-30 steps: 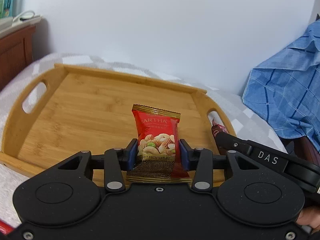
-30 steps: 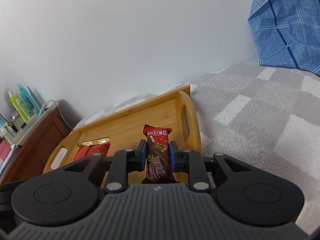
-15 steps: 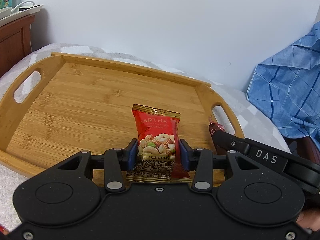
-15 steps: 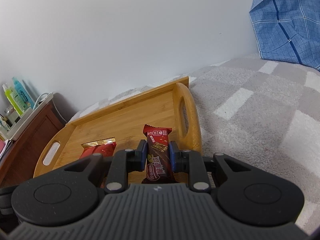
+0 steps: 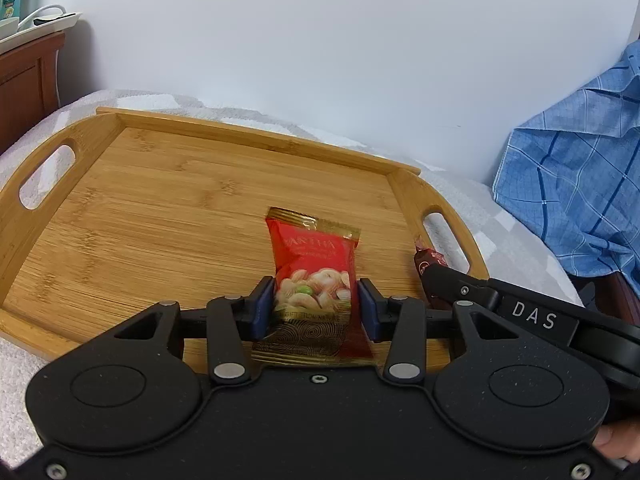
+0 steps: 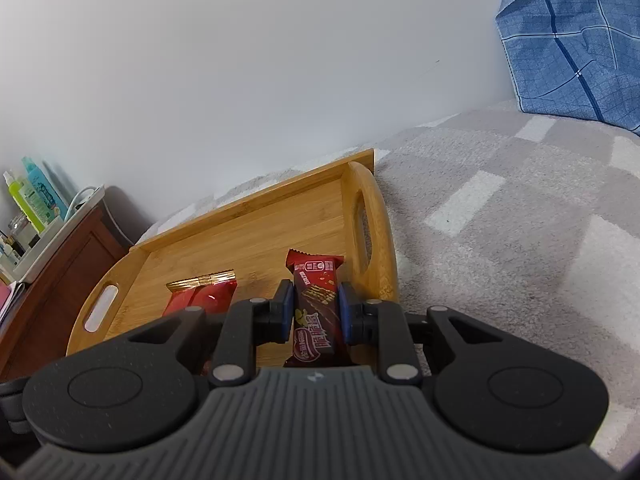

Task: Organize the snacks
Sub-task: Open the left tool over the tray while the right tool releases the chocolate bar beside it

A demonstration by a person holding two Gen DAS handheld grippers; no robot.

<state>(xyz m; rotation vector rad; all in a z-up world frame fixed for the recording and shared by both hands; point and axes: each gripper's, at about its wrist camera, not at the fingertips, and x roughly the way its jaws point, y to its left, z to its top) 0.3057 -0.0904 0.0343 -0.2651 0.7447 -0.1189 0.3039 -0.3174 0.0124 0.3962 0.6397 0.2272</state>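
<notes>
A bamboo tray (image 5: 160,208) with cut-out handles lies on a grey checked blanket. My left gripper (image 5: 314,312) is shut on a red nut packet (image 5: 314,268), held over the tray's near right part. My right gripper (image 6: 314,314) is shut on a dark red wafer bar (image 6: 316,304), held over the tray (image 6: 248,236) by its right handle. The nut packet's gold top (image 6: 200,286) shows left of it. The wafer bar's tip (image 5: 426,258) and the right gripper's black body show at the right in the left wrist view.
A blue checked cloth (image 5: 580,200) lies to the right on the blanket (image 6: 520,220). A brown wooden cabinet (image 6: 52,272) with bottles (image 6: 28,196) and a white tray stands left of the bed. A white wall runs behind the tray.
Both grippers have moved forward over the tray and a little lower, each still holding its snack. The tray's floor now fills more of both views.
</notes>
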